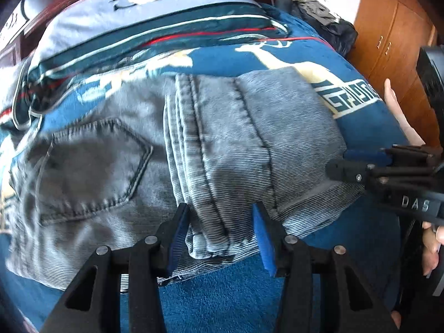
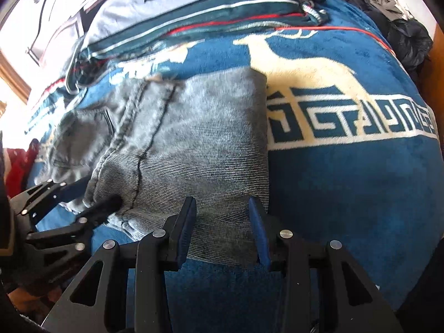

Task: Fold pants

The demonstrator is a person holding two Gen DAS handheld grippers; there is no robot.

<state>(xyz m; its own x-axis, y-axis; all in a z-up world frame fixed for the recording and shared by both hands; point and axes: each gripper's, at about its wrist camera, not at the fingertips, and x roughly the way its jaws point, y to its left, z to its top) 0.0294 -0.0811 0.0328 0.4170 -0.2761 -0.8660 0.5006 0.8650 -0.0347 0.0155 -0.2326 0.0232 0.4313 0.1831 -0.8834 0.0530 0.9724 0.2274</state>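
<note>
Grey denim pants (image 1: 216, 149) lie folded on a blue blanket (image 1: 222, 299), legs laid over the seat; a back pocket (image 1: 91, 166) shows at left. My left gripper (image 1: 220, 236) is open, its jaws astride the near hem edge of the folded legs. My right gripper (image 2: 222, 230) is open over the near edge of the pants (image 2: 199, 144) by their right fold. The right gripper also shows in the left wrist view (image 1: 344, 163) at the pants' right edge. The left gripper shows in the right wrist view (image 2: 91, 197) at the left.
The blanket (image 2: 347, 194) has a cream deer and key pattern. A grey pillow (image 1: 133, 2) and striped bedding lie behind. Dark clothes (image 1: 324, 19) are piled at the back right. A wooden cabinet (image 1: 394, 44) stands right of the bed.
</note>
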